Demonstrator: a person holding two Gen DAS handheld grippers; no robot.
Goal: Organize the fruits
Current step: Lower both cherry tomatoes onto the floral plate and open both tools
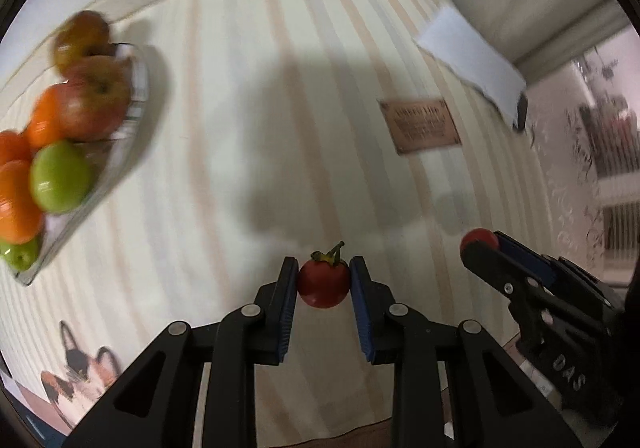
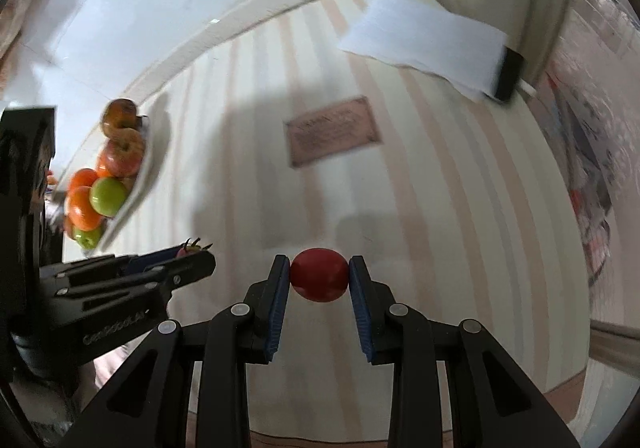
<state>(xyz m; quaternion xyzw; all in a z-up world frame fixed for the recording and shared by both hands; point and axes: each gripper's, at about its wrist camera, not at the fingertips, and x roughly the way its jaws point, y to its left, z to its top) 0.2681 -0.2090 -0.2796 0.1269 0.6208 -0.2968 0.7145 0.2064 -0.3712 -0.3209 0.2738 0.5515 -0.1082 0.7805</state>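
Left gripper (image 1: 323, 280): I am clamping its jaws on a stemmed red tomato (image 1: 323, 284), stem pointing up the frame, low centre of the left wrist view.
Right gripper (image 2: 319, 279): I am pinching a smooth red tomato (image 2: 319, 280) between its jaws, low centre of the right wrist view.
Glass bowl (image 1: 132, 115): sitting at the left edge of both views on the striped counter (image 1: 280, 107), already heaped with apples, oranges and green fruit.
Deciding relation: the bowl is lying up and to the left of both pairs of jaws, and I judge my left gripper the nearer one.
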